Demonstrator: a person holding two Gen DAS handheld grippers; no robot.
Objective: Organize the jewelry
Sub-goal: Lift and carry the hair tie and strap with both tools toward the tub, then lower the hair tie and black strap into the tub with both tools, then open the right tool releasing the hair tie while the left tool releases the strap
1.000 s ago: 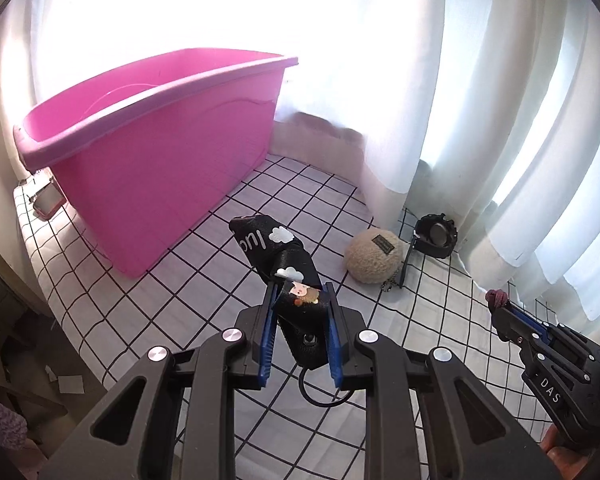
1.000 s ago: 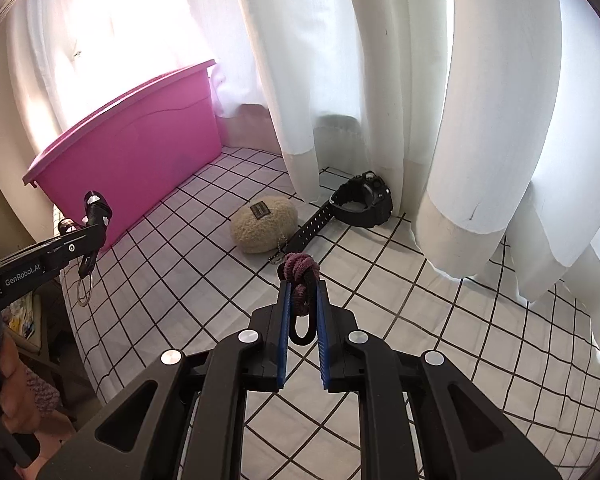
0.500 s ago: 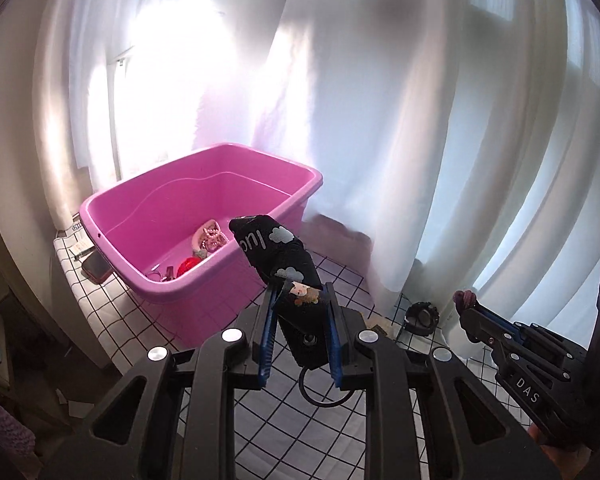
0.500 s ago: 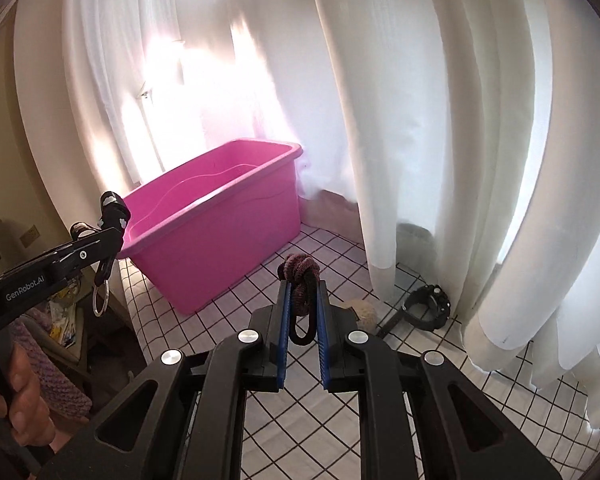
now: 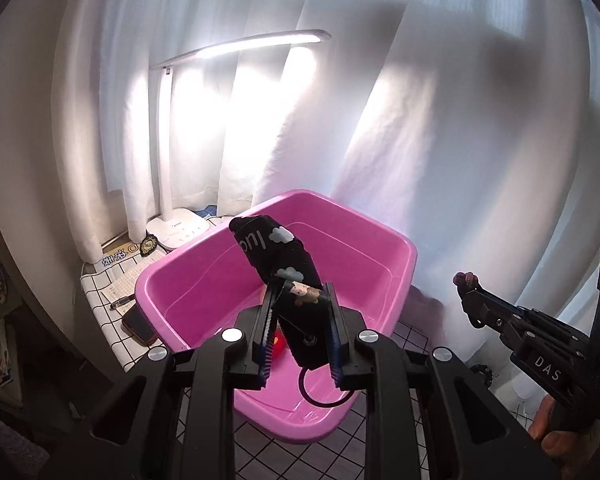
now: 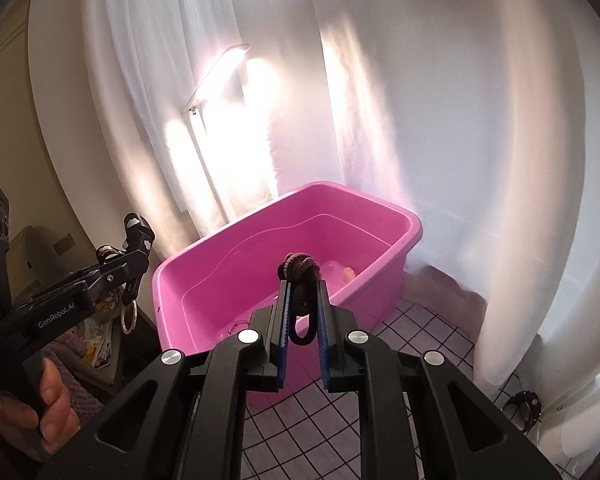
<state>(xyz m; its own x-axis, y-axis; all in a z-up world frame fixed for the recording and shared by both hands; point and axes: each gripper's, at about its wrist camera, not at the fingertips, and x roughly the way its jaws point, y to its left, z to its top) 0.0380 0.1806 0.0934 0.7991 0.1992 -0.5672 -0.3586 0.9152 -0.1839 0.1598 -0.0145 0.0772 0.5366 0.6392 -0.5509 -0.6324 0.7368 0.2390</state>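
The pink tub held a small peach item, hard to identify. Above it, the left gripper pinched a black keychain; the right gripper pinched a knotted hair tie.

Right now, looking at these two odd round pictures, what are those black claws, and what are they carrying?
There is no robot here: a person holds a hand-held gripper in each hand, each with a wide-angle camera looking along its two fingers. One picture comes from each. The left hand-held gripper is clamped on a black keychain charm with cloud stickers and a ring. The right hand-held gripper pinches a dark knotted hair tie. Ahead of both stands a pink tub on a checked tablecloth, with a lit desk lamp and white curtains behind.
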